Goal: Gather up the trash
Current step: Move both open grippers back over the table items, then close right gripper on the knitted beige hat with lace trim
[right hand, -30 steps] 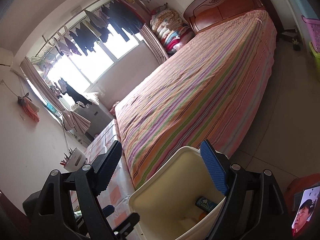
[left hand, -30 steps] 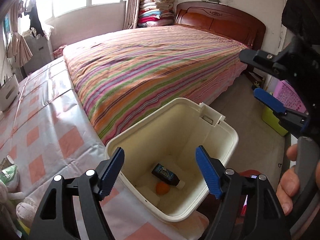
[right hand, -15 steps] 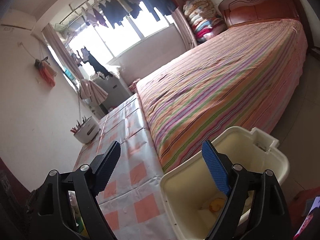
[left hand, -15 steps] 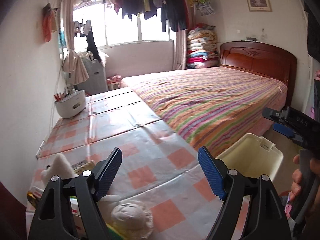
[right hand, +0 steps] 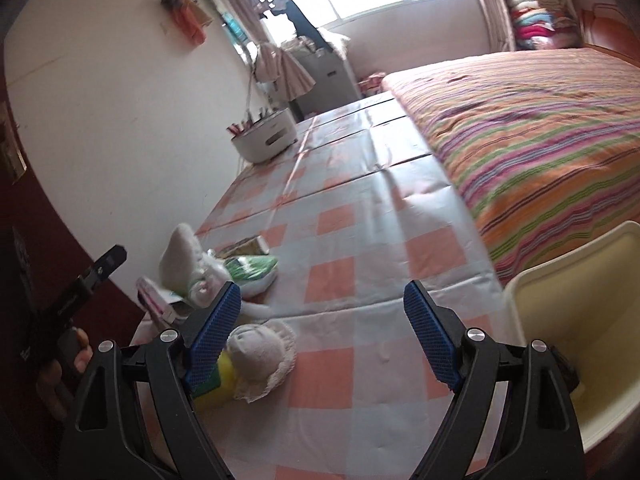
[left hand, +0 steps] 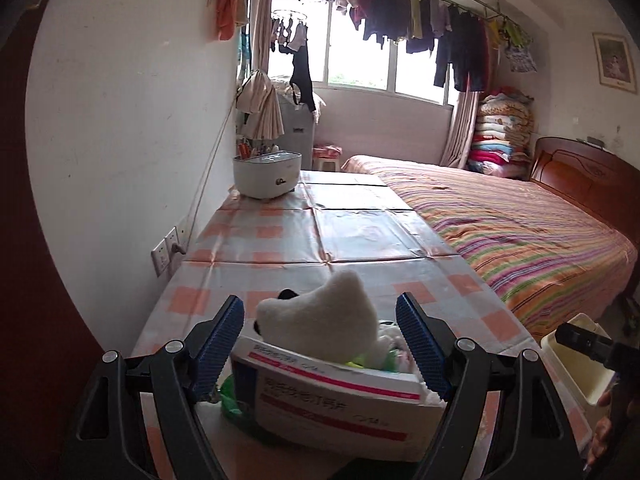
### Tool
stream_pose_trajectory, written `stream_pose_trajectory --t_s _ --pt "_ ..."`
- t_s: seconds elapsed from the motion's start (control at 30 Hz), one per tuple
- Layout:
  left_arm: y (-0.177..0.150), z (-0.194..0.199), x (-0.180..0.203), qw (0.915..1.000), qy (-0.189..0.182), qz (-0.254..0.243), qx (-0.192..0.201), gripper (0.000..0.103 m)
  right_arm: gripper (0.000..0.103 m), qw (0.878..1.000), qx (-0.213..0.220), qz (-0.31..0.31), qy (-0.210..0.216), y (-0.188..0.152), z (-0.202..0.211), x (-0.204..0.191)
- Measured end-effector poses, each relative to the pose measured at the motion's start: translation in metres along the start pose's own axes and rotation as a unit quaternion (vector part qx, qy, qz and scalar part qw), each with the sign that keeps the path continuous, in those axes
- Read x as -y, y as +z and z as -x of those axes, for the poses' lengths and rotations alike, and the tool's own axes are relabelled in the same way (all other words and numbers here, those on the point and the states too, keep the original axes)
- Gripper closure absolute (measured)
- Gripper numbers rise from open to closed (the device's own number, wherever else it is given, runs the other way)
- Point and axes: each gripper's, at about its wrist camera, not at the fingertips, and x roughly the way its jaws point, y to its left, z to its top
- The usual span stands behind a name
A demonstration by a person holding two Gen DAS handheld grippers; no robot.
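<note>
A pile of litter lies at the near end of the checked table (right hand: 360,200). My left gripper (left hand: 320,344) is open, its blue pads on either side of a white box with pink stripes (left hand: 336,396) and a white plush piece (left hand: 324,324) lying on it; the pads do not press. A green packet (left hand: 236,396) pokes out underneath. My right gripper (right hand: 322,340) is open over bare cloth, with a round white cloth pad (right hand: 260,354) and something yellow (right hand: 222,376) by its left finger. The cream bin (right hand: 580,340) stands at the table's right edge.
A white pot with utensils (left hand: 266,178) sits at the table's far end by the wall. The striped bed (left hand: 520,232) runs along the table's right side. A wall socket (left hand: 164,252) is on the left. A hand (right hand: 76,356) holds the left gripper's handle.
Both views have swung left, away from the bin and onto the table. The left gripper has come up to the box and plush. The right gripper now faces the pile.
</note>
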Motion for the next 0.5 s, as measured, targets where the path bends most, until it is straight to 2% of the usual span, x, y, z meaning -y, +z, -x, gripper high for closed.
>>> stream_pose_trajectory --t_s 0.23,0.33,0.47,0.5 --pt "-0.012 0.007 -0.019 0.9998 0.011 -0.011 -0.009 0.027 0.021 0.991 -0.085 0.104 0.017 -0.030 -0.038 -0.049" --pt "-0.013 0.011 -0.028 0.9999 0.012 -0.010 -0.007 0.027 0.022 0.987 -0.100 0.129 0.010 -0.036 -0.049 -0.056" --pt "-0.018 0.013 -0.043 0.9997 -0.005 0.009 -0.022 0.027 0.029 0.984 -0.117 0.135 0.008 -0.037 -0.061 -0.061" --pt "-0.019 0.013 -0.046 0.9995 -0.011 0.011 -0.029 0.027 0.033 0.983 -0.122 0.135 0.008 -0.038 -0.065 -0.061"
